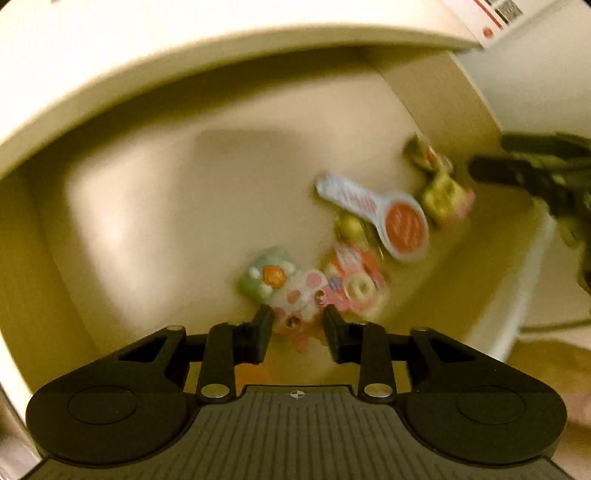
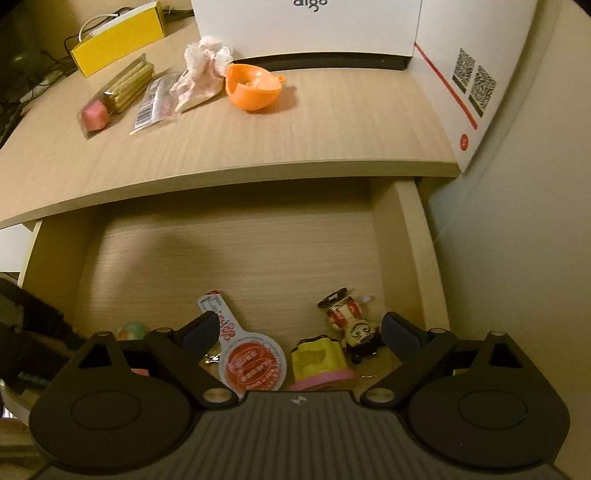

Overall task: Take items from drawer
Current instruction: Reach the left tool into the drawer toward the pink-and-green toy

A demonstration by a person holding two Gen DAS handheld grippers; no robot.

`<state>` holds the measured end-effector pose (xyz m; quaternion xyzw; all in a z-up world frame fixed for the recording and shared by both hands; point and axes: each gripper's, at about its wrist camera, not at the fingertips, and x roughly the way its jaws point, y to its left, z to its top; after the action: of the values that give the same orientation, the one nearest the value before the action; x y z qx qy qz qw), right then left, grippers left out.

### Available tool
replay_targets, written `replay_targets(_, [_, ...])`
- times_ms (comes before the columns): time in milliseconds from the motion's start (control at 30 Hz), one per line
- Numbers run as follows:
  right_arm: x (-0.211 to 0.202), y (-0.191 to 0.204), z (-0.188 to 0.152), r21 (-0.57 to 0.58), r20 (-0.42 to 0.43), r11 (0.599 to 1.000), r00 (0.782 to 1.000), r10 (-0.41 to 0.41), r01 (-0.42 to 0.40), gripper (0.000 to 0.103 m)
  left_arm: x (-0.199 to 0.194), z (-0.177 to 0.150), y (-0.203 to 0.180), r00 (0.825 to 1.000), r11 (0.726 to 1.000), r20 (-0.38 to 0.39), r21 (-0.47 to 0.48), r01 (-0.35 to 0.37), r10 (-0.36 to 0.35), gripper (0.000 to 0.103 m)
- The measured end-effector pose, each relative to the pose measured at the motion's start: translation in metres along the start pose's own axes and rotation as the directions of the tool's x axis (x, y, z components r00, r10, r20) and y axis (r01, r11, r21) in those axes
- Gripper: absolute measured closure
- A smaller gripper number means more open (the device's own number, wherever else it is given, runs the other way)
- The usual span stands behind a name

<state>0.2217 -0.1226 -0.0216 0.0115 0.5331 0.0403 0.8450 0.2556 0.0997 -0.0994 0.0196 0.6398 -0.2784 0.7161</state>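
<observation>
1. Left gripper (image 1: 297, 325): one, inside the open drawer (image 1: 147, 206); its two fingers (image 1: 263, 325) stand a little apart, with a blurred pink-and-white trinket (image 1: 295, 299) showing in the gap. Whether they touch it cannot be told.
2. Right gripper (image 2: 301, 332): one, over the drawer's front part; fingers (image 2: 201, 328) spread wide, holding nothing.
3. Paddle-shaped tag (image 2: 251, 363), white with a red round end: one, lying flat on the drawer floor, seen in both views.
4. Yellow-and-pink block (image 2: 319, 363): one, just right of the tag, in both views.
5. Small figurine (image 2: 351, 325) with striped top and dark base: one, lying behind the block; sharp in the right view, a blur in the left.
6. Pale green flower-patterned piece (image 1: 260, 278) and orange-pink ringed piece (image 1: 356, 280): one each, left view only, too blurred to identify; the right view shows only a pale green edge behind its left finger.
7. Desk (image 2: 258, 140), right view only, above the drawer, carrying:
   - orange bowl-shaped shell (image 2: 253, 88): one
   - crumpled pink-white cloth (image 2: 203, 70): one
   - clear packet with barcode (image 2: 155, 103): one
   - clear pack of greenish sticks with a pink cube (image 2: 118, 92): one
   - yellow box (image 2: 120, 37): one
   - white carton (image 2: 306, 26) with codes on its side: one, at the back.
</observation>
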Motion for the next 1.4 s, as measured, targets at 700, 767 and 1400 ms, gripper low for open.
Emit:
replay_targets(700, [0.008, 0.008, -0.008, -0.103, -0.011, 0.994, 1.0, -0.022, 0.021, 0.008, 0.021, 0.039, 0.004, 0.98, 0.96, 0.195, -0.278, 0.018, 0.038, 0.058])
replay_targets(767, [0.009, 0.01, -0.011, -0.115, -0.011, 0.993, 0.999, -0.031, 0.029, 0.008, 0.022, 0.038, -0.002, 0.978, 0.972, 0.202, -0.237, -0.003, 0.053, 0.059])
replay_targets(1400, [0.006, 0.019, -0.023, -0.203, 0.017, 0.978, 0.999, -0.048, 0.051, 0.008, -0.003, 0.017, -0.013, 0.978, 0.993, 0.208, -0.118, 0.017, 0.008, 0.068])
